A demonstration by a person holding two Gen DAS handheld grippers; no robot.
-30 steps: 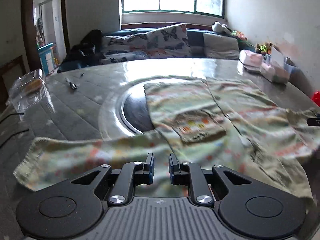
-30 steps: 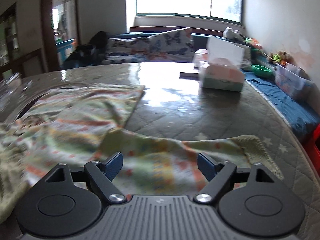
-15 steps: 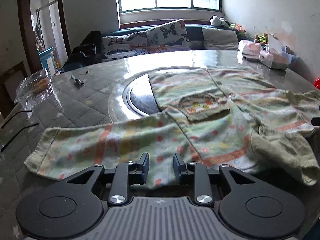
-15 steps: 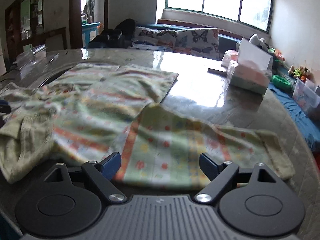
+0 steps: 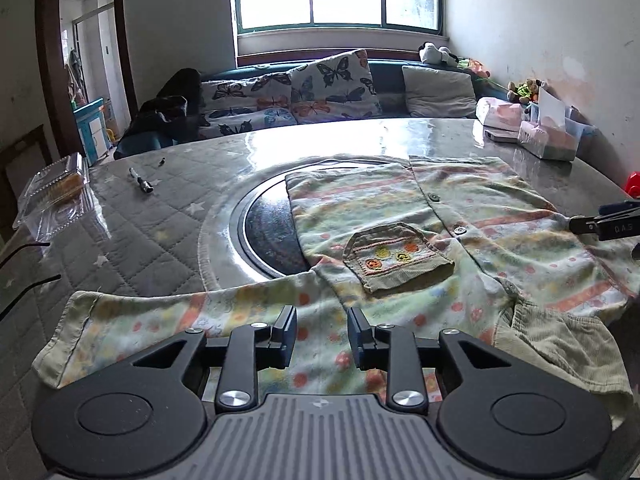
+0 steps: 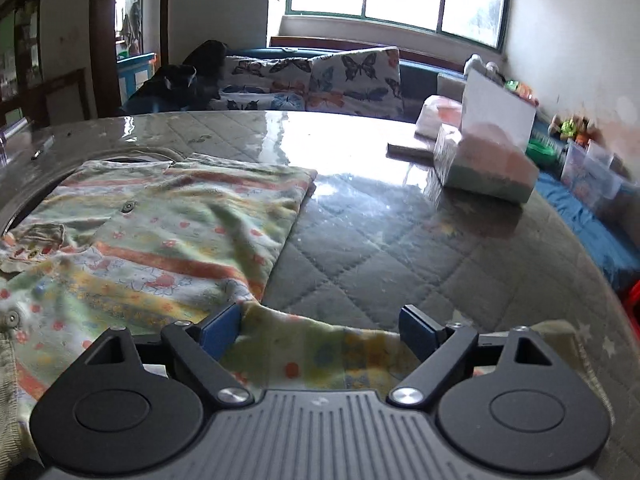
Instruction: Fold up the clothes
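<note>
Shirt [image 5: 400, 216]: laid flat, spread across the worktop [image 5: 160, 232] near its front edge. Left gripper [image 5: 322, 336] was seen partly spread, right gripper [image 6: 320, 330] wide, nothing pinched. Risk judged: sleeves bunching if only one layer were caught.

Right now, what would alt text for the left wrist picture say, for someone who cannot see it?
A child's patterned button-up shirt lies spread flat on a quilted table, one sleeve stretched toward the left. The left tongs hover open just above that sleeve, gripping nothing. A marker and a clear plastic box sit at the far left.
</note>
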